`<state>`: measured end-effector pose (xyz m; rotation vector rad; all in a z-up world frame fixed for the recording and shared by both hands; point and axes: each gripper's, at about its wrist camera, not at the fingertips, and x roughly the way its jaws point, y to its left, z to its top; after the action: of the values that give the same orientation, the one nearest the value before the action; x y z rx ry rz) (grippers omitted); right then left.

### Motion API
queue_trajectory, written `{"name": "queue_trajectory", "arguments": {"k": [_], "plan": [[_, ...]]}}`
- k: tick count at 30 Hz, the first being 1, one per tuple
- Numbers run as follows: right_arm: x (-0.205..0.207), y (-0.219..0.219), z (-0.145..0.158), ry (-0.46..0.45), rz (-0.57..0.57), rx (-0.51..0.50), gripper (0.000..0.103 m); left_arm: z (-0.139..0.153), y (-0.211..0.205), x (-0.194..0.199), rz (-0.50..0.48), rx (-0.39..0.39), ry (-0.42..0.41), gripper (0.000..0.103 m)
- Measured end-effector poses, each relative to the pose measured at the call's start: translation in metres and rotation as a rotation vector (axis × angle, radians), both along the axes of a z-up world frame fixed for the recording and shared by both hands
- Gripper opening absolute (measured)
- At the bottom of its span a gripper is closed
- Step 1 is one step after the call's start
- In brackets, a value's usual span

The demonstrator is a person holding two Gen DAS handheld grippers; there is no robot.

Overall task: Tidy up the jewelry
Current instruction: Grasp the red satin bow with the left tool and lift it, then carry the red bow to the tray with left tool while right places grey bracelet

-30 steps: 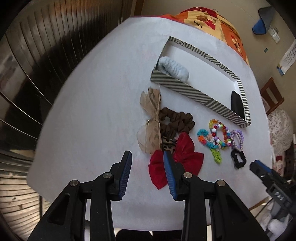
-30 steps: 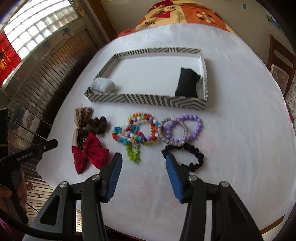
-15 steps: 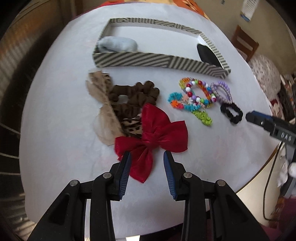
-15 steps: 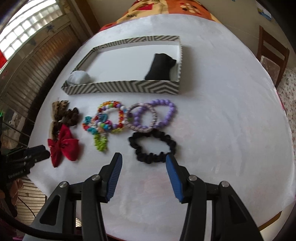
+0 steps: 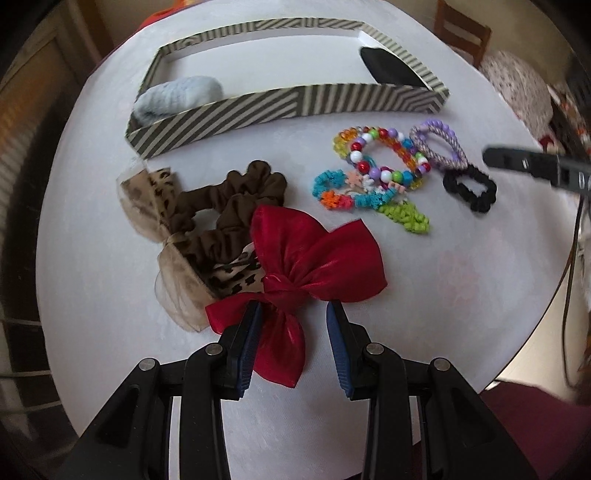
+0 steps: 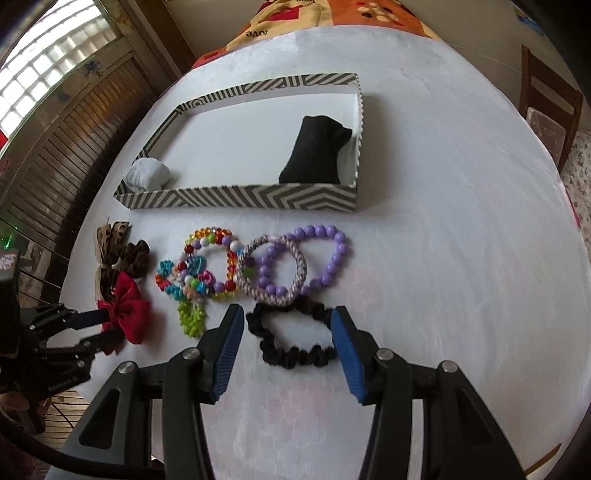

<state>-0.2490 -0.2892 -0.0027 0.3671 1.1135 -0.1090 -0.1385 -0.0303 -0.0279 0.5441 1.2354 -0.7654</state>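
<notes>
My left gripper (image 5: 293, 314) is open, its jaws on either side of the knot and lower tail of a red bow (image 5: 314, 258); it also shows in the right wrist view (image 6: 127, 308). A brown scrunchie (image 5: 229, 206) and a leopard bow (image 5: 155, 199) lie beside the red bow. My right gripper (image 6: 286, 325) is open around a black scrunchie (image 6: 291, 343). Purple bracelets (image 6: 295, 266) and colourful bead bracelets (image 6: 199, 273) lie in front of the striped tray (image 6: 236, 197), which holds a pale blue scrunchie (image 6: 146, 177) and a black cloth item (image 6: 316, 151).
The white round table (image 6: 443, 258) ends close behind both grippers. A wooden chair (image 6: 546, 110) stands at the far right. An orange patterned cloth (image 6: 332, 18) lies beyond the table. Wooden shutters (image 6: 55, 147) are on the left.
Both grippers moved forward and down. The left now has the red bow between its jaws; the right now has the black scrunchie between its jaws.
</notes>
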Motion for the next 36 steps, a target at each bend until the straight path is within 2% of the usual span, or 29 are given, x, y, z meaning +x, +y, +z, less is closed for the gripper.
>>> {"name": "queue_trajectory", "arguments": {"k": [3,6,7,8,11,13,16,19,28,36], "plan": [[0.012,-0.002,-0.004,0.013,0.024,-0.023,0.052,-0.004,-0.008,0.003,0.002,0.008,0.005,0.028],[0.022,-0.003,-0.008,0.005,0.053,-0.025,0.051,-0.003,-0.009,0.006,0.028,-0.034,0.03,0.026],[0.026,-0.003,-0.01,0.005,0.064,-0.031,0.049,-0.002,-0.008,0.008,0.042,-0.066,0.049,0.022],[0.029,-0.002,-0.011,0.01,0.071,-0.037,0.046,-0.001,-0.007,0.009,0.051,-0.079,0.059,0.01],[0.039,0.001,-0.019,0.019,0.108,-0.05,0.035,-0.002,-0.006,0.008,0.071,-0.093,0.062,0.004],[0.044,0.002,-0.027,0.029,0.129,-0.055,0.02,-0.001,-0.006,0.004,0.084,-0.099,0.044,0.001],[0.047,0.003,-0.035,0.038,0.151,-0.042,0.01,0.003,0.0,0.005,0.1,-0.114,0.038,0.0],[0.042,0.003,-0.026,0.008,0.155,-0.031,0.009,0.011,0.006,0.002,0.131,-0.146,0.038,0.0],[0.037,0.001,0.026,-0.088,0.168,-0.037,0.008,0.053,0.0,0.016,0.172,-0.231,-0.001,0.0],[0.077,0.002,0.037,-0.087,0.183,-0.058,0.008,0.074,-0.022,0.072,0.277,-0.238,-0.057,0.0]]}}
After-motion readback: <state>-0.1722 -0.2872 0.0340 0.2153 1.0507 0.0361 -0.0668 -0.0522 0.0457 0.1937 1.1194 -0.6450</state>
